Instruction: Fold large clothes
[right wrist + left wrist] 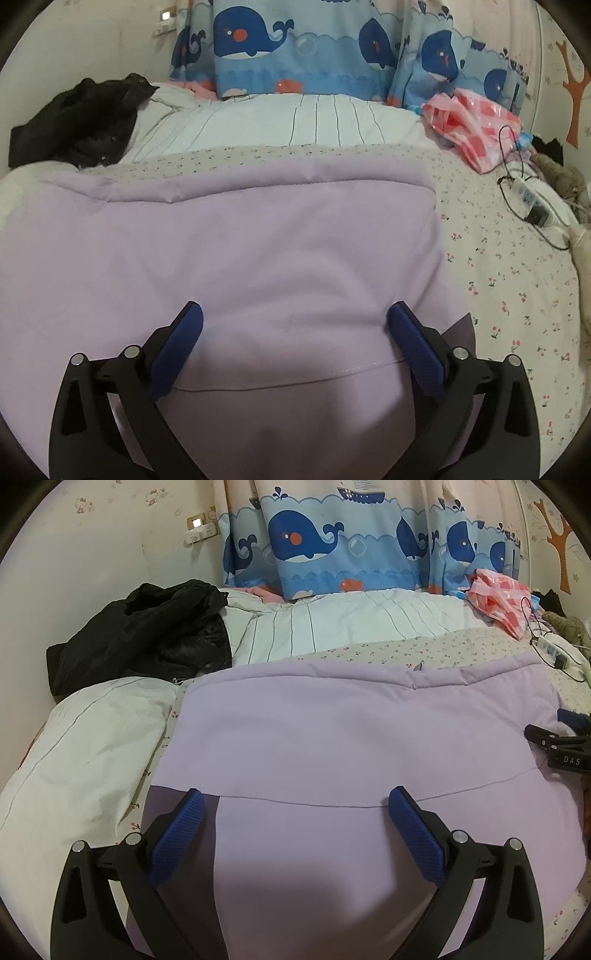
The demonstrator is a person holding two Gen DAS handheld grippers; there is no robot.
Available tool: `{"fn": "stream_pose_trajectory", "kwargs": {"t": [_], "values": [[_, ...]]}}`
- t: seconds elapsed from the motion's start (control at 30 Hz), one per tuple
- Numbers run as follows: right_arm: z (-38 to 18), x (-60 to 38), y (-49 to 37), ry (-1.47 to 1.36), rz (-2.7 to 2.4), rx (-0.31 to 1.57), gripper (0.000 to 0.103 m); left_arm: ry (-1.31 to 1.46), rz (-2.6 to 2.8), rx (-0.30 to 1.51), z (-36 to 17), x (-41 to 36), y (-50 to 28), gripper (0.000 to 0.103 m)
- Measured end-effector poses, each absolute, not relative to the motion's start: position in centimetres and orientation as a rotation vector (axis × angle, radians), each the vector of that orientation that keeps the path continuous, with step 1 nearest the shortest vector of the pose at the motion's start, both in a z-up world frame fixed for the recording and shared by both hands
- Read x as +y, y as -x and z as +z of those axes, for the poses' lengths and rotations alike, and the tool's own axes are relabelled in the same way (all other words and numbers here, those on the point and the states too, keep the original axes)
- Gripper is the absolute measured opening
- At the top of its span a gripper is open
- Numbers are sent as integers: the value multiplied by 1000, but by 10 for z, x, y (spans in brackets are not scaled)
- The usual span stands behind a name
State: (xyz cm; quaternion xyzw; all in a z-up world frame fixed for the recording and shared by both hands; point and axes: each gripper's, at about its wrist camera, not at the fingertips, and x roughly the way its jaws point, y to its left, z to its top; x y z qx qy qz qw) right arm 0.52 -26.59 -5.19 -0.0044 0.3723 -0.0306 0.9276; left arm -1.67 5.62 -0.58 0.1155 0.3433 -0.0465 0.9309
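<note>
A lilac garment [332,746] lies spread flat on the bed, filling the middle and lower part of both views. The left hand-held gripper [295,805] hangs over its near end with both blue pads spread wide, holding nothing; a stitched seam runs across between the fingertips. The right hand-held gripper [295,317] is likewise wide open above the garment's lower right part, close to its right edge. The bed carries a flowered sheet [517,295] and a striped white quilt [351,624]. A black jacket [147,635] lies at upper left, a pink plastic bag [476,125] at upper right, a whale-print curtain [332,535] behind.
</note>
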Motion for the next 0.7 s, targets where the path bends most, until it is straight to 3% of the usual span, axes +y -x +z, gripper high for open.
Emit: {"fn": "stream_pose_trajectory", "kwargs": {"t": [0.33,0.47,0.7], "values": [[-38,-291,30,-12,37,816,97,-169,-118,761,-10,67,11,96],[-29,-335,66,-178,20,881,97,-67,-110,808,-7,91,6,96],[-44,-440,156,-706,68,919,97,253,-79,801,24,162,34,96]]}}
